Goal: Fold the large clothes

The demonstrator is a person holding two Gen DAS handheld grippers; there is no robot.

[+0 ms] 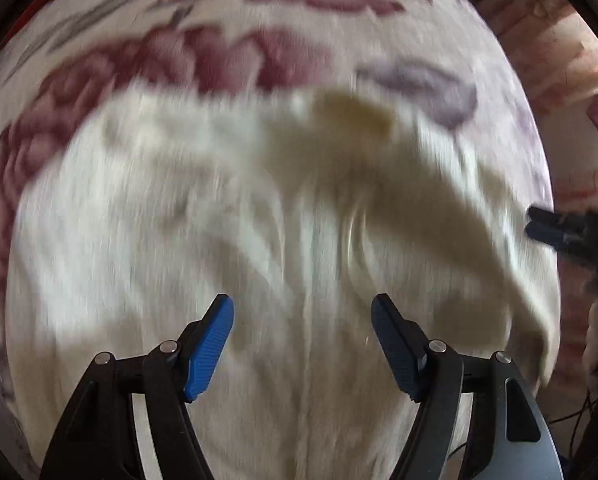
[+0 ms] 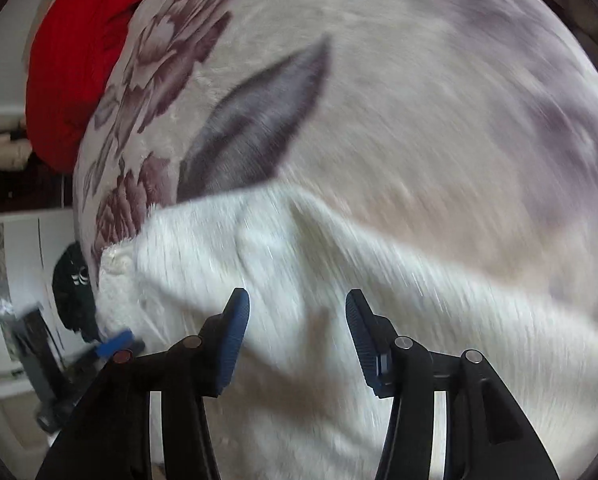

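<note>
Left tool (image 1: 303, 340) hangs over a white fuzzy garment (image 1: 239, 220), its blue-padded fingers (image 1: 211, 348) spread wide apart with nothing between them. The garment lies spread on a floral blanket (image 1: 219, 56) — cream ground with dusty-red blossoms and grey leaves — and fills most of the left wrist view. A yellowish shaded fold runs across the garment's upper right part. Both views are heavily motion-blurred, so the fabric's finer detail cannot be read.

Right tool (image 2: 297, 336) likewise stands open, fingers (image 2: 235, 340) apart and empty, above the same white garment (image 2: 299, 260). Here the garment's edge crosses the view diagonally, from the middle left down toward the lower right, with the blanket (image 2: 379, 100) showing beyond it (one large grey leaf sits just past the edge). The garment's left corner bunches near the blanket's side.

At the far right of the left wrist view the right tool (image 1: 539, 226) shows, blurred, at the garment's right edge; whether it touches the cloth cannot be told.

A red cloth (image 2: 75, 64) lies at the blanket's upper left. Beside the blanket's left side sits a dark object (image 2: 73, 292) — too blurred to identify.
</note>
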